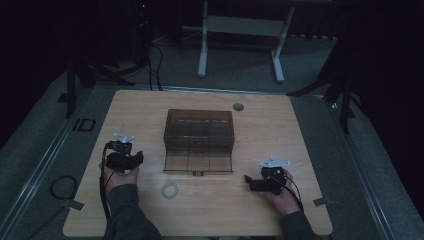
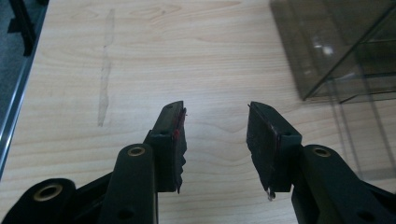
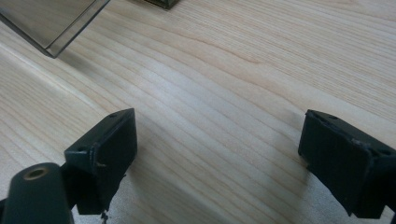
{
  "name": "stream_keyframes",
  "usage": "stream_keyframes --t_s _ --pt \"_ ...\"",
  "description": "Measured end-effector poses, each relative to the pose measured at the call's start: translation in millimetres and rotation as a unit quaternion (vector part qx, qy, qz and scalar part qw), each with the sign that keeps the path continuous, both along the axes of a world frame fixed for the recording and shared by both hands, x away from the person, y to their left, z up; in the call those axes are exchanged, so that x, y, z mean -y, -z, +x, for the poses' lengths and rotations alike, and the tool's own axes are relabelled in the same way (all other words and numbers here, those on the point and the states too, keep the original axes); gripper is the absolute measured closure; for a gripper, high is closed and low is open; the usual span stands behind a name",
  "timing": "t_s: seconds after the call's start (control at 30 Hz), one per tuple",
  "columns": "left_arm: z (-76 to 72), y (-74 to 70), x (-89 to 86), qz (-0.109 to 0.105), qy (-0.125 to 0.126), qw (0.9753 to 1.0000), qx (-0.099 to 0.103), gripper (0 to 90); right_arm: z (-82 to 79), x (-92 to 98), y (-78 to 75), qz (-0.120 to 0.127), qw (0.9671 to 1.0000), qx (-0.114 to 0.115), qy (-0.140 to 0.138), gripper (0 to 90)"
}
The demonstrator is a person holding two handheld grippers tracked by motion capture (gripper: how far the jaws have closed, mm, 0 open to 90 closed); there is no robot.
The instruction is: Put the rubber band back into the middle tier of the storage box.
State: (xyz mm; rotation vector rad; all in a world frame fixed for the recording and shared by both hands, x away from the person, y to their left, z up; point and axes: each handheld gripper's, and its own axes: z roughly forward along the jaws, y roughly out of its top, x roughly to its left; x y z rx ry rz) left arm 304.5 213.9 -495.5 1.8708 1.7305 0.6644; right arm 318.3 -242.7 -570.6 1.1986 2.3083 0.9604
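Left gripper (image 1: 131, 161) held low in the left hand (image 1: 119, 175), jaws parted with a moderate gap, nothing between; right gripper (image 1: 248, 181) held in the right hand (image 1: 282, 192), jaws spread wide, bare; forearms entering from the bottom edge

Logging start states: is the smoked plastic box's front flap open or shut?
Open: the box has its front flap folded down flat on the table.

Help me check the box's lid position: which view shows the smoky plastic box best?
The high view: the whole smoky plastic box sits mid-table, its front flap lying open. The left gripper view catches one corner; the right gripper view shows just an edge.
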Motion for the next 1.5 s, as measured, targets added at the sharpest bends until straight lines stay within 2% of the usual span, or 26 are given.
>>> stream_keyframes --t_s 0.2,0.43,0.7,0.83,0.9,1.17,1.5 --pt "2.8 -7.6 7.8 0.019 0.021 0.9996 -0.004 56.2 0.0 0.0 0.0 0.000 1.0000 0.000 0.000 11.4" --pt "2.5 -11.6 11.2 0.018 0.036 0.9991 -0.015 55.9 -0.2 -0.1 0.0 0.000 1.0000 0.000 0.000 11.5" --pt "-1.4 -14.7 14.3 0.012 0.038 0.9991 -0.012 56.0 -0.7 -0.4 0.0 0.000 1.0000 0.000 -0.001 11.5" --pt "-4.1 -15.6 16.1 0.021 0.045 0.9987 -0.016 55.1 -0.9 -0.4 0.1 0.000 1.0000 0.001 -0.002 11.5" --pt "-5.4 -14.3 15.8 0.024 0.050 0.9981 -0.027 54.8 -1.1 -0.5 0.1 0.000 1.0000 0.000 -0.002 11.5" --pt "-8.6 -11.6 20.4 0.021 0.076 0.9962 -0.038 54.7 -1.1 -0.5 0.1 0.000 1.0000 0.000 -0.002 11.5" --pt "-8.8 -18.0 31.2 0.028 0.108 0.9925 -0.049 55.4 -1.3 -0.5 0.1 0.000 1.0000 0.001 -0.002 11.5"
